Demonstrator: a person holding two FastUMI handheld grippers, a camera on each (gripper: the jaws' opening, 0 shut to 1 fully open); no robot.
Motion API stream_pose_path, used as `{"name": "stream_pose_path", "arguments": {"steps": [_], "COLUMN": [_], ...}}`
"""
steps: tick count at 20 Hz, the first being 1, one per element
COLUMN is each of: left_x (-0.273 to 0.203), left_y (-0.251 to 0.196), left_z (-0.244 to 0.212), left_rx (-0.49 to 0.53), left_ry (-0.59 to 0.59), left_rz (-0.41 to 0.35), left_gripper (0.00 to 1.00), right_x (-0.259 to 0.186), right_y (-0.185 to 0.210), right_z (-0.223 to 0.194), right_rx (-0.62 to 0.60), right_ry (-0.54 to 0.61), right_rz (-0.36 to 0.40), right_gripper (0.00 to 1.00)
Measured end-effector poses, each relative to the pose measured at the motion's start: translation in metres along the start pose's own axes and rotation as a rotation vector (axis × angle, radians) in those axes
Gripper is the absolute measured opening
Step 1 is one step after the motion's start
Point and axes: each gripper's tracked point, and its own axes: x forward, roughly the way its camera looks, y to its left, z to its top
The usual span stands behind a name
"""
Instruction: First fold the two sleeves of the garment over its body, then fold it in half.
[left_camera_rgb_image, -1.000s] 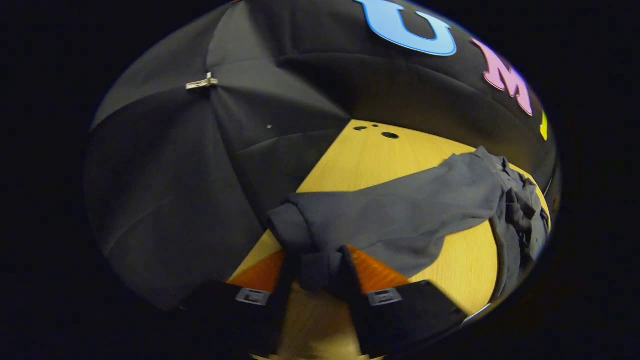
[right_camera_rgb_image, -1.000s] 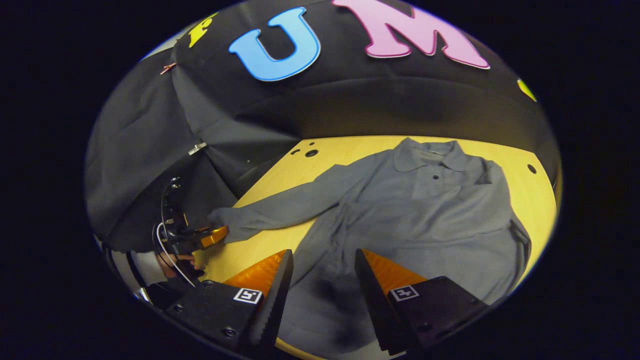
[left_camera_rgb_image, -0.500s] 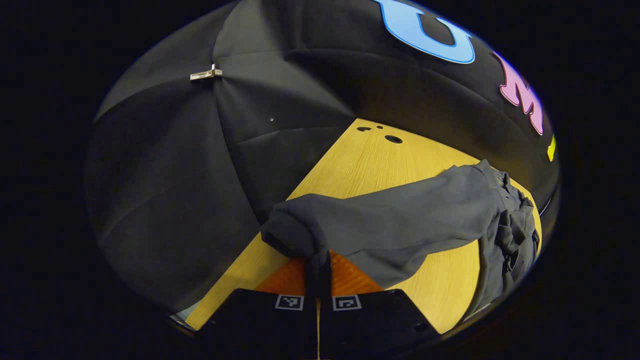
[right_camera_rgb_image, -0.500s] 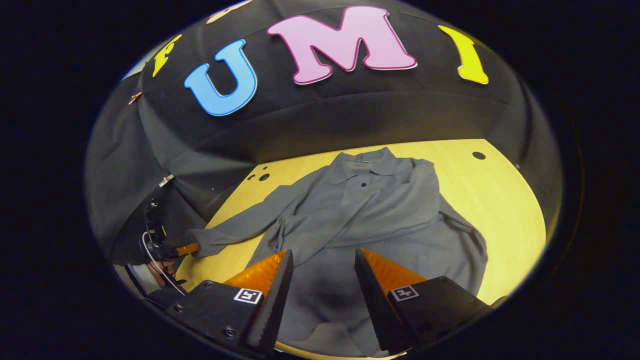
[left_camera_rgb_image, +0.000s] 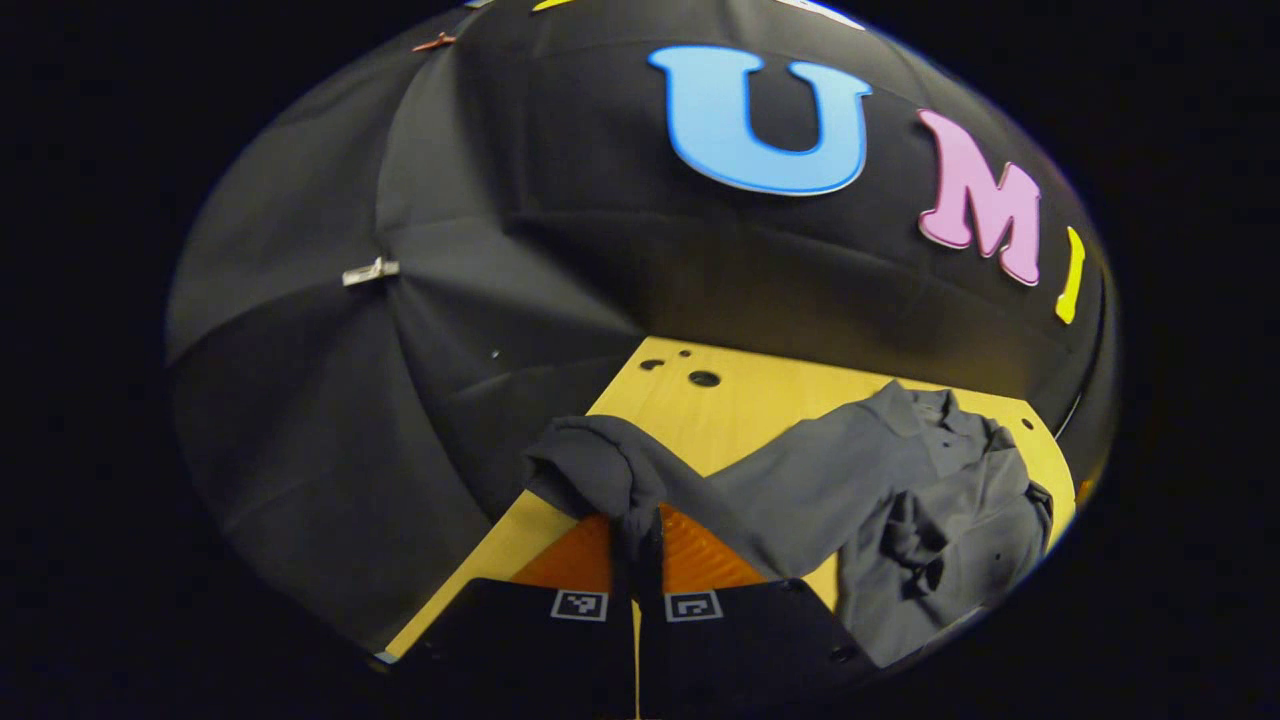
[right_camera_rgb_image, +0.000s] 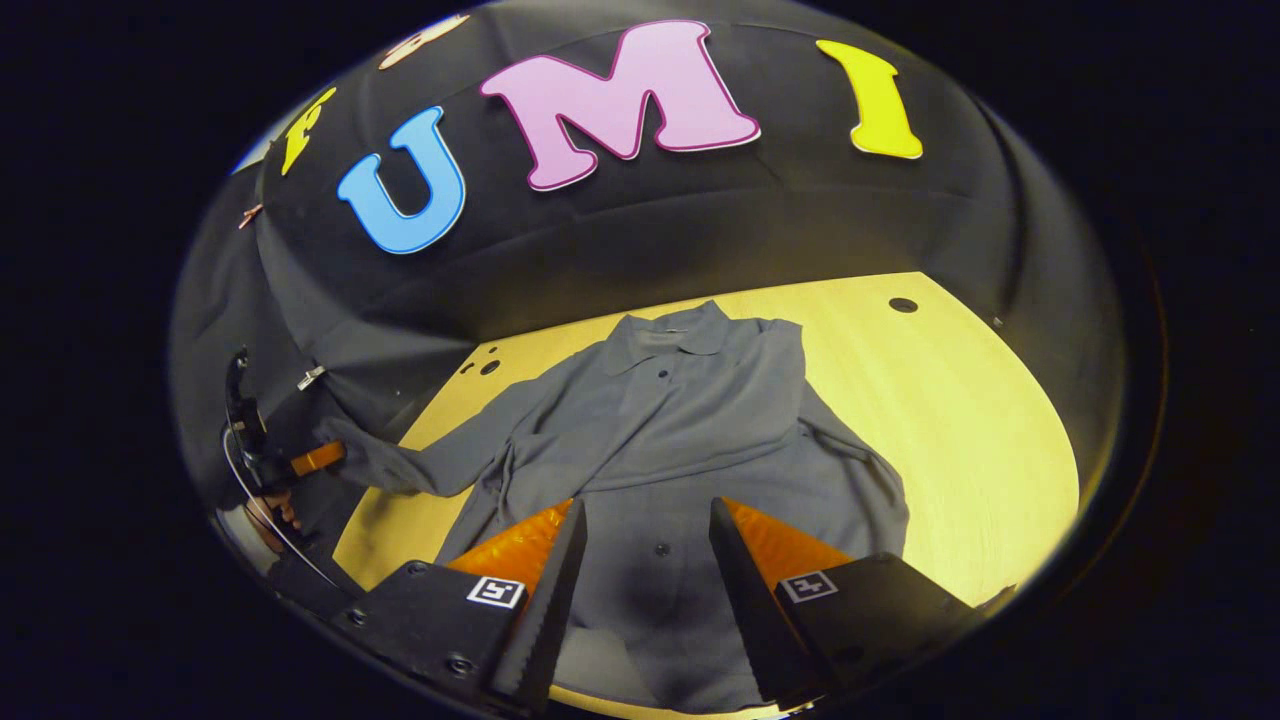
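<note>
One wooden counter carries one grey collared garment, which lies front up near the counter's middle with one sleeve already folded across its body and the other sleeve stretched out toward the counter's left edge. Two tools are at work: the left tool is clenched on the cuff of that stretched sleeve, and the right tool hangs over the garment's lower front with its two fingers spread apart, grasping nothing.
</note>
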Motion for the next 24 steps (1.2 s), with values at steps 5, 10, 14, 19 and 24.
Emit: {"name": "stream_pose_path", "arguments": {"steps": [5,10,14,19,24], "left_x": [-0.011,-0.028,-0.040,-0.056,-0.071], "left_y": [-0.081,-0.160,-0.220,-0.290,-0.359], "left_z": [0.047,0.078,0.082,0.071,0.051], "left_rx": [0.068,0.102,0.124,0.152,0.209], "left_ry": [-0.084,-0.149,-0.165,-0.152,-0.135], "left_rz": [-0.105,-0.204,-0.292,-0.398,-0.481], "left_gripper": [0.07,0.06,0.06,0.07,0.07], "right_x": [-0.008,-0.016,-0.022,-0.033,-0.041], "right_y": [-0.028,-0.057,-0.082,-0.112,-0.144], "right_z": [0.006,0.008,0.010,0.006,0.000], "right_rx": [0.016,0.040,0.071,0.100,0.121], "right_ry": [-0.016,-0.025,-0.035,-0.036,-0.025], "right_rz": [-0.006,-0.021,-0.041,-0.066,-0.084], "right_gripper": [0.77,0.77,0.77,0.77,0.77]}}
